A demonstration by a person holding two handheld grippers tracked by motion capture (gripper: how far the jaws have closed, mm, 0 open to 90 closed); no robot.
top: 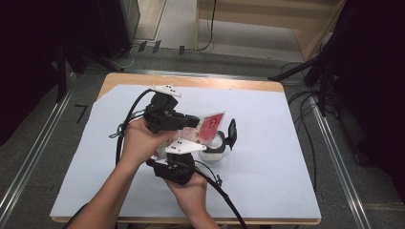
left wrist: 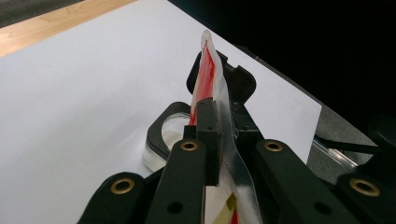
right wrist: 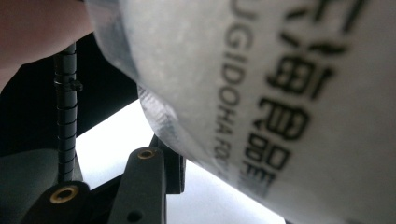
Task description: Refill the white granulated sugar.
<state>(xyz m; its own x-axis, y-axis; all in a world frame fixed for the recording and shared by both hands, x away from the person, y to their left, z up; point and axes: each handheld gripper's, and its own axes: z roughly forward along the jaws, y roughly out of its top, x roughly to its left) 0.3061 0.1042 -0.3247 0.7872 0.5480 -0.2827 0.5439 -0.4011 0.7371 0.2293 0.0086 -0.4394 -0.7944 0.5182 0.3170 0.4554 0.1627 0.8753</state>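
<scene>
So nearest the person's edge of the table, the right gripper (top: 220, 141) sits low with its jaws around a small clear cup (top: 213, 149) that stands on the white sheet (top: 267, 157). From here it looks like the cup is grasped, but I can't tell for sure whether the pads really press on it. In the right gripper view, a pale pouch side with dark print hangs right in front of the lens. A bit farther in, the left gripper (top: 195, 123) is clenched tight on a red and white sachet (top: 210, 127), held just above the cup. The left gripper view shows the sachet (left wrist: 210, 74) edge-on, pinched between the 2 jaws.
</scene>
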